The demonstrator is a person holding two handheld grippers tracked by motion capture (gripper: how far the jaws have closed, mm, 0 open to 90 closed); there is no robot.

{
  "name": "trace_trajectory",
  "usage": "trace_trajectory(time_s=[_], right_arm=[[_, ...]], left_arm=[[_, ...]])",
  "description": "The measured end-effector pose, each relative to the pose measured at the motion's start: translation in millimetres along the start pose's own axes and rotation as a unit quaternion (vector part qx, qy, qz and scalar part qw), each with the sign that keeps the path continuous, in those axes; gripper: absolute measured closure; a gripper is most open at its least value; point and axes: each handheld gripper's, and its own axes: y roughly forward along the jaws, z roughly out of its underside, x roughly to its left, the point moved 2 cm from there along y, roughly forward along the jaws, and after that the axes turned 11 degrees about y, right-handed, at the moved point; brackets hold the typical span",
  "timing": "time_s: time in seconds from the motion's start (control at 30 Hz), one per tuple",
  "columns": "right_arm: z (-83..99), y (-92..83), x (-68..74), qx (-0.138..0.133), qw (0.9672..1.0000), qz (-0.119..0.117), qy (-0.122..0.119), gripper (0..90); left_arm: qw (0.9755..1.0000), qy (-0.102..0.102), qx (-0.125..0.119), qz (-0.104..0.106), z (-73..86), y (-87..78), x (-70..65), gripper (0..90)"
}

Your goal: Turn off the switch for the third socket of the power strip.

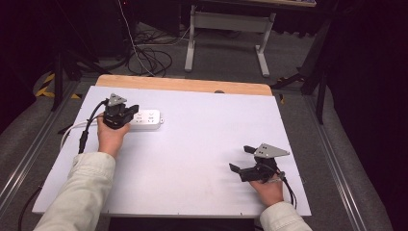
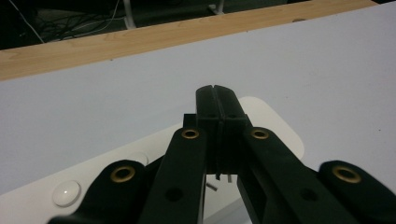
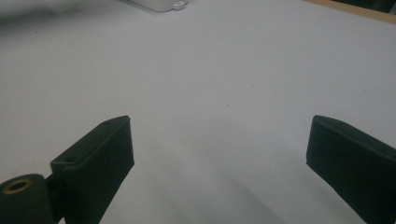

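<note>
while the left tongs (image 1: 129,111) hover over the near-left end of the white power strip (image 1: 146,120), their jaws are pressed together with nothing between them, as the left gripper view shows, where the tips (image 2: 217,109) sit just above the strip's rounded end (image 2: 275,126). the power strip lies flat on the white table (image 1: 202,125), toward its far left part, long side running across, with sockets on its top face and a small round button (image 2: 66,192) at one end; a white cord (image 1: 72,130) leads off from it to the left. well away from the power strip, toward the table's near right corner, the right tongs (image 1: 243,159) rest low over bare table with the jaws spread wide and holding nothing; in the right gripper view the strip's corner (image 3: 161,4) shows far ahead of the tongs (image 3: 219,144). beyond the power strip the table's wooden far edge (image 1: 183,84) is bare.
</note>
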Motion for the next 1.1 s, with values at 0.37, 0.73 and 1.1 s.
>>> trace_trajectory(time_s=[0.37, 0.73, 1.1], right_arm=[[-0.1, -0.3, -0.2, -0.001, 1.0000, -0.003, 0.002, 8.0], [-0.1, -0.4, -0.4, -0.002, 1.0000, -0.004, 0.004, 8.1], [0.0, -0.4, -0.3, -0.002, 1.0000, -0.005, 0.004, 8.1]], left_arm=[[0.9999, 0.016, 0.001, 0.000, 6.2, 11.6, -0.5, 90.0], [0.9995, -0.009, 0.030, 0.008, 11.6, 18.6, 1.5, 90.0], [0.9990, -0.028, 0.035, -0.002, 14.1, 23.4, 4.5, 89.9]])
